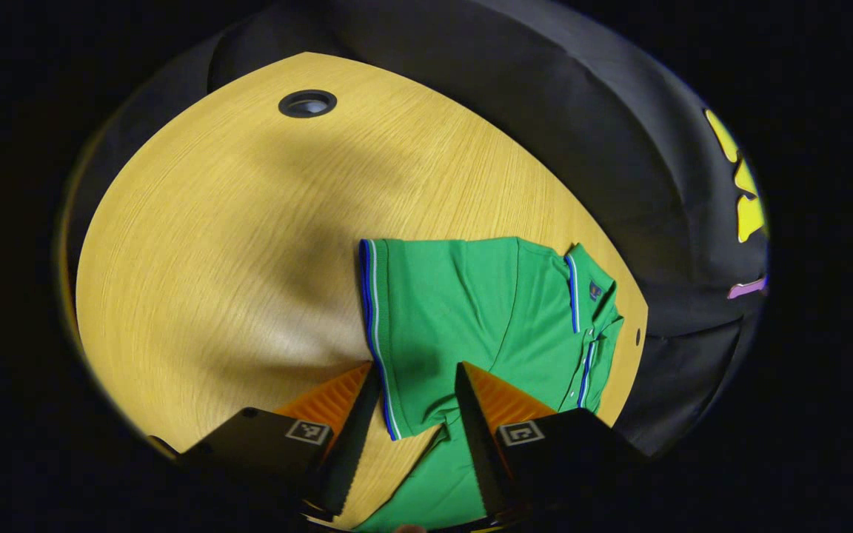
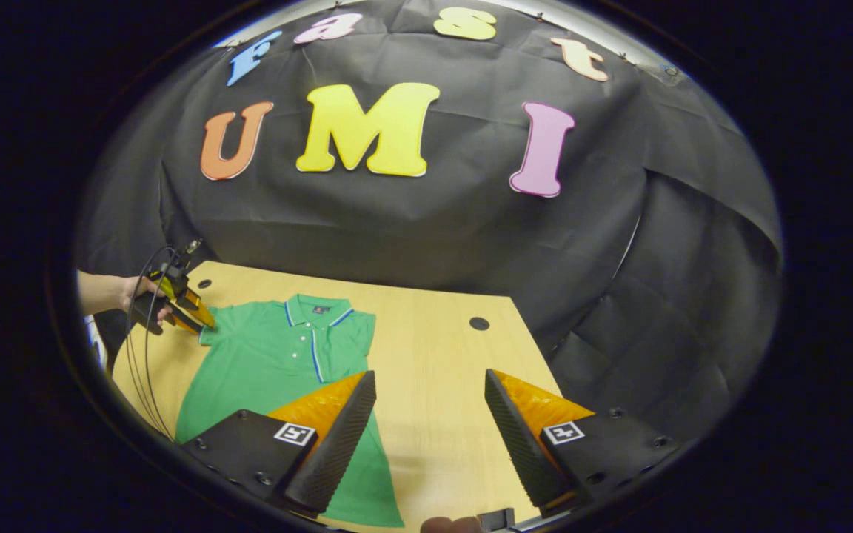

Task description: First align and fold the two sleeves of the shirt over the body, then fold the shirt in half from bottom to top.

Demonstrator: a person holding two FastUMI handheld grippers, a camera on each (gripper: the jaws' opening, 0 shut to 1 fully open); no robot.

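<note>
Since the shirt point(image 1: 471, 311) is light, limp knit, pinch its sleeve hem; left gripper point(image 1: 417, 381) straddles it wide, right gripper point(image 2: 430, 392) gapes empty.

You have a light wooden table point(image 2: 441, 355) with a green polo shirt point(image 2: 271, 355) lying flat on it

Wooden desk point(image 1: 212, 244) sitting against black cloth wall point(image 2: 434, 237); round cable grommet point(image 1: 307, 104) showing near desk's far edge.

Shirt point(image 2: 278, 348) flat on table point(image 2: 441, 355); booth wall behind.
</note>
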